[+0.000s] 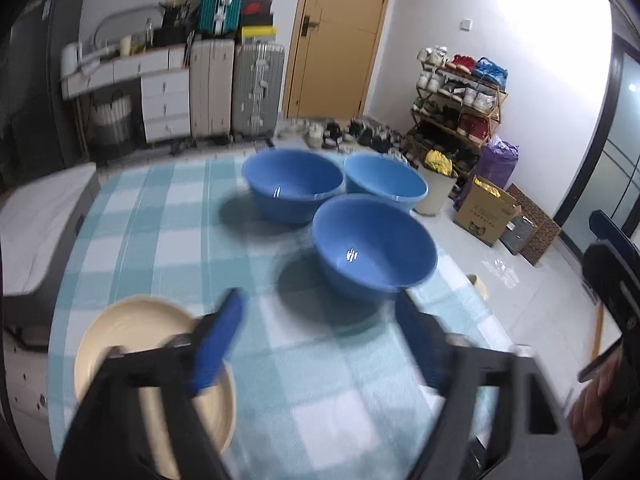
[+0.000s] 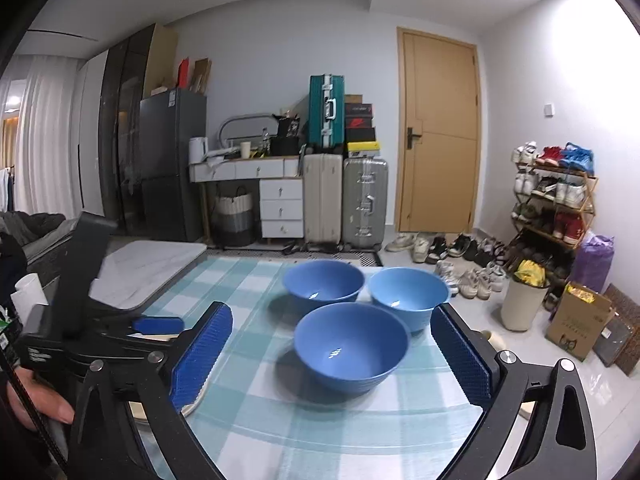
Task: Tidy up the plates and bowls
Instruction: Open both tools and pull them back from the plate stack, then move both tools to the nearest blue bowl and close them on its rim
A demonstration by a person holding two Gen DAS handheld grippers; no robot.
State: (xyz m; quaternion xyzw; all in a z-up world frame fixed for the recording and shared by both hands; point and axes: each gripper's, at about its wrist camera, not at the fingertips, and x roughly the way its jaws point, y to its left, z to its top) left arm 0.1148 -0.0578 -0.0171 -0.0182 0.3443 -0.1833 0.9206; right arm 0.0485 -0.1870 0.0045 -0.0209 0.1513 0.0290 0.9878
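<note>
Both the left gripper (image 1: 320, 344) and right gripper (image 2: 332, 352) are hovering tilted downward, jaws apart and empty, with the nearest blue bowl (image 2: 351, 346) sitting at twelve o'clock.

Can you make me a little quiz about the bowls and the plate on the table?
1. How many blue bowls are on the checked cloth?
2. True or false: the bowls are stacked inside each other.
3. Is the right tool A) shut on a bowl, or B) open and holding nothing?

Key:
1. Three: the near bowl, the far left bowl and the far right bowl.
2. False. They stand side by side, upright. The cream plate lies apart, behind the left tool.
3. B.
</note>
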